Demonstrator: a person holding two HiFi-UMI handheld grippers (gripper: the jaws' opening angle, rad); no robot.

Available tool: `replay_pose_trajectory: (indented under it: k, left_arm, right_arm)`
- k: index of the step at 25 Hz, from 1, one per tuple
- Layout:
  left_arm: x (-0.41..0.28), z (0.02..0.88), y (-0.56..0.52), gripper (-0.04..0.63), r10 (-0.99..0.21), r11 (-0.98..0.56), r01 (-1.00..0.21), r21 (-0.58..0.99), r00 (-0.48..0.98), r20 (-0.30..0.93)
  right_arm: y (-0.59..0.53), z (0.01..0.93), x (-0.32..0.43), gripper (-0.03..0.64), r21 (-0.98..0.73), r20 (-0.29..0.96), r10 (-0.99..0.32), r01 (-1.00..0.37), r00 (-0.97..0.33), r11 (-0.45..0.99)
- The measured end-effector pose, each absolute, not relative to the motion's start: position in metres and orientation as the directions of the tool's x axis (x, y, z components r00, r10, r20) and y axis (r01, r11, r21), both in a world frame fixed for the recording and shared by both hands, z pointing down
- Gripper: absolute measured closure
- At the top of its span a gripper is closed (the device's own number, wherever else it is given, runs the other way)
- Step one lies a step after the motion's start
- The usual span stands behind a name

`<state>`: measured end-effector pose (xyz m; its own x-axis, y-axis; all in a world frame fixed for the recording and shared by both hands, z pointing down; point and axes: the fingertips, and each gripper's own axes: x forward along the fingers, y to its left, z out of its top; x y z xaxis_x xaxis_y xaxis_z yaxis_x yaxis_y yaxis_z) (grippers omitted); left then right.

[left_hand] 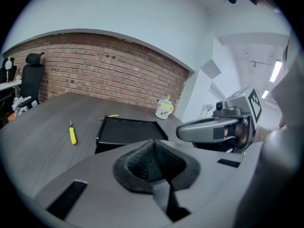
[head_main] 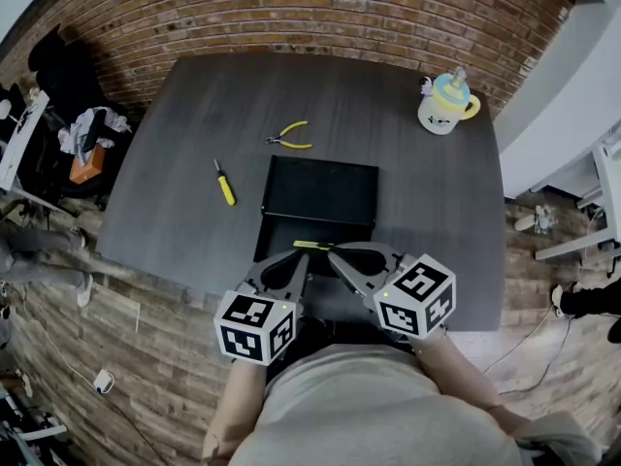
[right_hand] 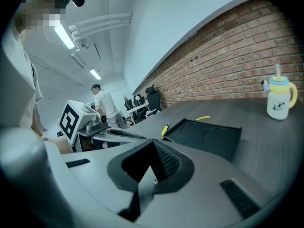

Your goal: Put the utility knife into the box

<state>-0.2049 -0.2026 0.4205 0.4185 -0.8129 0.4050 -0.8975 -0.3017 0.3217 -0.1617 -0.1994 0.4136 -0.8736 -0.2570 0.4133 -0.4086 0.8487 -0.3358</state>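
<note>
Nearest the camera, the left gripper (head_main: 303,257) and the right gripper (head_main: 336,252) are held side by side over the near edge of the dark grey table (head_main: 175,115). Their tips angle in toward each other and nearly meet. In each gripper's own view the ribbed pads are pressed together with nothing between them.

The slim yellow utility knife (head_main: 312,245) lies crosswise just beyond the two tips, at 12 o'clock from them. It is outside both pairs of jaws, and neither gripper view shows it. It is at 6 o'clock of the black box (head_main: 321,190), against that box's near wall. Whether it rests on the table or on the wall's edge cannot be told, nor whether a jaw tip touches it.

The box is open and shallow, and sits at the table's middle.

At 9 o'clock from the box, apart from it, lies a yellow-handled screwdriver (head_main: 224,183) with its dark tip pointing away. At 11 o'clock, near the box's far edge, lies a pair of yellow-handled pliers (head_main: 291,136). Well apart at 2 o'clock, near the far right corner of the table, a white sippy cup (head_main: 446,105) with a yellow handle stands upright.

Beyond the table is a brick wall (head_main: 320,13).
</note>
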Motion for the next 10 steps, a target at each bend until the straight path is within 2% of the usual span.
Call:
replay_pose_trajectory:
  k: [10]
  left_arm:
    - [-0.2005, 0.422, -0.2005, 0.569, -0.81, -0.299, -0.899, 0.321, 0.417, 0.413]
  right_arm:
    - [-0.1955, 0.4199, -0.1612, 0.612, -0.34, 0.427, -0.24, -0.4, -0.872, 0.851]
